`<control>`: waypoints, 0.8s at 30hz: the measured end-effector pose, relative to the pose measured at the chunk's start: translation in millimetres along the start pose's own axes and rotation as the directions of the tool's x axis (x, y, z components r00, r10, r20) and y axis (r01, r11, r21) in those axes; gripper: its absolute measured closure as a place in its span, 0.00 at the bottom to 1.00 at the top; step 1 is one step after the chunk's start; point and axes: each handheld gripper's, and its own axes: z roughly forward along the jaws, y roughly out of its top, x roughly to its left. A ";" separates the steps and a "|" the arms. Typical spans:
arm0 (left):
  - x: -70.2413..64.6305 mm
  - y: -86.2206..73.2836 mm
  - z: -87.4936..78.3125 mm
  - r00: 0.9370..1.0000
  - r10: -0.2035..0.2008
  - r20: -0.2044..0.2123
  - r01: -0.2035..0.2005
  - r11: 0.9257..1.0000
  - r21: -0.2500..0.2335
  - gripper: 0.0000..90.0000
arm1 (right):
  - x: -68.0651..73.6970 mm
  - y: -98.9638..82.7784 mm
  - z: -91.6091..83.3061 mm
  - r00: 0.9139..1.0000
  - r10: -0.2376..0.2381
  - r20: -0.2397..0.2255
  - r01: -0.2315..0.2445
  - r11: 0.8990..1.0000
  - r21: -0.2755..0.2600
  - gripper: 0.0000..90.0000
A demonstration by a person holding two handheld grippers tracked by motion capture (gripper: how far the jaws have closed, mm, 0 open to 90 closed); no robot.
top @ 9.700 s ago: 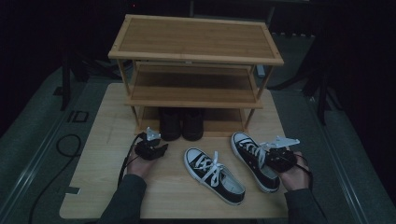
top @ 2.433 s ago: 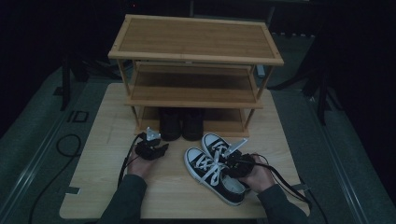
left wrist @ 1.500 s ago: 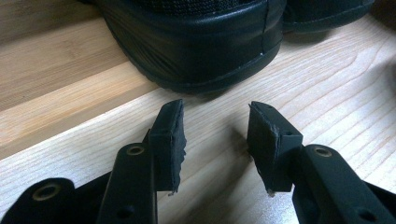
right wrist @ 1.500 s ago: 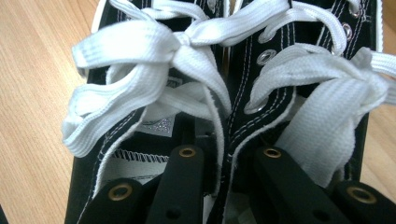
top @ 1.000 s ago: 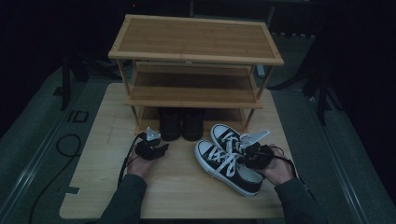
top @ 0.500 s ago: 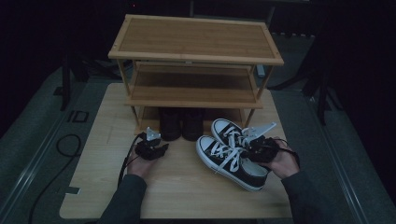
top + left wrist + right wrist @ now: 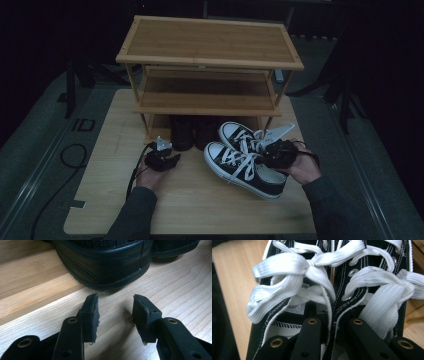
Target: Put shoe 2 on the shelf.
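Observation:
A pair of black canvas sneakers (image 7: 239,166) with white laces hangs just above the table in front of the shoe rack (image 7: 210,46). My right gripper (image 7: 274,154) is shut on them, one jaw inside each shoe, pinching the two inner walls (image 7: 333,302) together. In the right gripper view the left sneaker (image 7: 284,305) and right sneaker (image 7: 374,277) lie side by side, toes away from me. My left gripper (image 7: 168,159) rests on the table, open with nothing between its fingers (image 7: 91,312), pointing at the heel of a black shoe (image 7: 107,262).
Two black shoes (image 7: 193,132) stand on the table under the rack's lowest shelf, left of the sneakers' toes. The rack has a wooden top and a middle shelf (image 7: 205,102). Bare light wood table (image 7: 200,200) lies in front of both hands.
My right hand has raised the pinched pair of sneakers a little and carried them slightly toward the rack. The left gripper has stayed where it was.

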 end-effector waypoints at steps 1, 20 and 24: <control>0.1 0.1 -0.1 1.000 0.000 0.000 0.000 1.000 0.001 0.63 | -0.1 1.3 -0.8 1.000 -0.009 -0.005 0.009 1.000 -0.003 0.95; 0.0 0.0 0.3 1.000 -0.002 -0.001 0.002 1.000 -0.004 0.63 | 4.3 28.6 -18.8 0.984 -0.155 -0.090 0.152 0.988 -0.036 0.95; -0.2 0.1 0.2 1.000 -0.001 -0.002 0.001 1.000 -0.003 0.63 | 5.5 35.1 -23.9 0.980 -0.172 -0.097 0.168 0.985 -0.047 0.95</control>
